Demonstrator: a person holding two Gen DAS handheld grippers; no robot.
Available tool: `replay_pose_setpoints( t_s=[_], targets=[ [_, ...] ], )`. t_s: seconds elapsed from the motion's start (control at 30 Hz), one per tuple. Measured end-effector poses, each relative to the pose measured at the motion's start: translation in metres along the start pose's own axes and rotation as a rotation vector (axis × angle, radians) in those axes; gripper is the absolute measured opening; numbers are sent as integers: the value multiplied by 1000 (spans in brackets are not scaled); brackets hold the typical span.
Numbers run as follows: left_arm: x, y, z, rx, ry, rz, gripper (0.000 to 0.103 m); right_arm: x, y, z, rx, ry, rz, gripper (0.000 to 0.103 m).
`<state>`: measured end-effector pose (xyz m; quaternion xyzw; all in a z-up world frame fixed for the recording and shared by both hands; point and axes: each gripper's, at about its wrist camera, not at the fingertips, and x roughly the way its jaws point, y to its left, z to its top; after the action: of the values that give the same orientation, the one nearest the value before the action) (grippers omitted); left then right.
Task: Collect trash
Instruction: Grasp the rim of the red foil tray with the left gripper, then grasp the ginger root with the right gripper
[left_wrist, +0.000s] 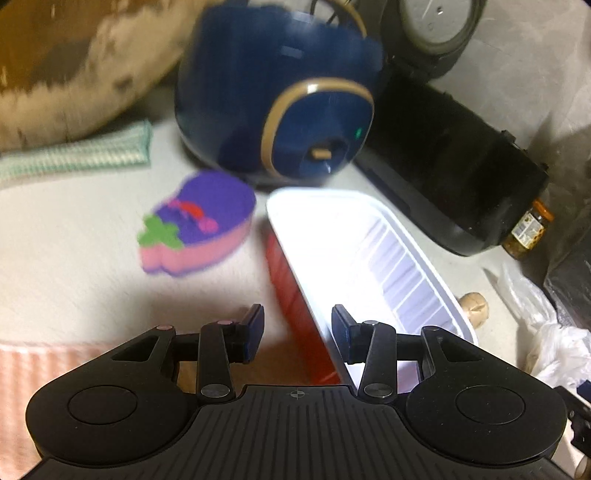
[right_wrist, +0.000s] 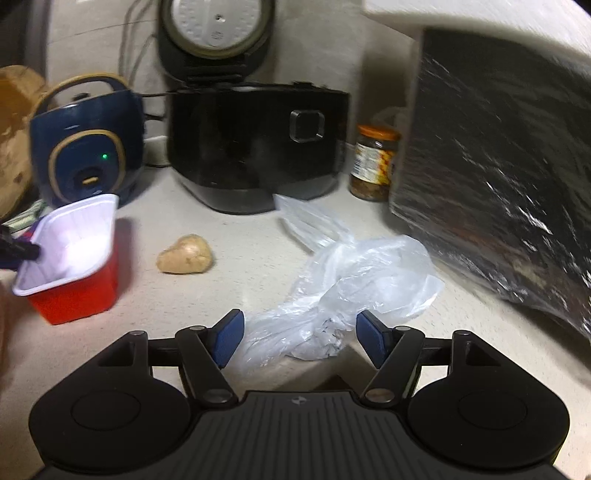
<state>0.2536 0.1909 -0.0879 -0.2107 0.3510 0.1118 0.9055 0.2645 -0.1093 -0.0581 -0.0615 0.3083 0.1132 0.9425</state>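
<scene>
A red tub with a white ribbed inside (left_wrist: 284, 273) stands on the pale counter, also at the left of the right wrist view (right_wrist: 81, 295). My left gripper (left_wrist: 298, 332) is open and straddles its near rim; the wall runs between the jaws, close to the right pad, with a wide gap to the left pad. One of its dark fingers (right_wrist: 18, 251) shows over the rim. A crumpled clear plastic bag (right_wrist: 351, 273) lies on the counter, also at the right edge of the left wrist view (left_wrist: 554, 339). My right gripper (right_wrist: 299, 338) is open, with the bag's near end between the pads, which do not press it.
A blue appliance (left_wrist: 280, 110), a black rice cooker (right_wrist: 258, 147) with its lid up and an orange-lidded jar (right_wrist: 373, 162) line the back. A ginger piece (right_wrist: 184, 254), a purple-pink sponge (left_wrist: 195, 225), a green striped cloth (left_wrist: 74, 158) and a shiny black bag (right_wrist: 498, 184) are nearby.
</scene>
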Motion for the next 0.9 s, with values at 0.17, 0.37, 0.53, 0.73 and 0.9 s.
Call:
replay_pose_setpoints(
  t_s=[0.17, 0.37, 0.53, 0.73, 0.9],
  targets=[
    [6, 5, -3, -22, 31, -94, 26, -2, 14, 17, -58, -53, 103, 74],
    [-16, 16, -11, 2, 32, -115, 15, 11, 41, 47, -159, -142, 169, 76],
    [-26, 27, -15, -23, 49, -70, 15, 70, 64, 55, -233, -7, 227, 79],
    [-26, 35, -16, -57, 78, -90, 15, 125, 67, 61, -167, 127, 227, 79],
    [-19, 36, -17, -66, 89, -102, 15, 137, 67, 68, -119, 181, 278, 58]
  ],
)
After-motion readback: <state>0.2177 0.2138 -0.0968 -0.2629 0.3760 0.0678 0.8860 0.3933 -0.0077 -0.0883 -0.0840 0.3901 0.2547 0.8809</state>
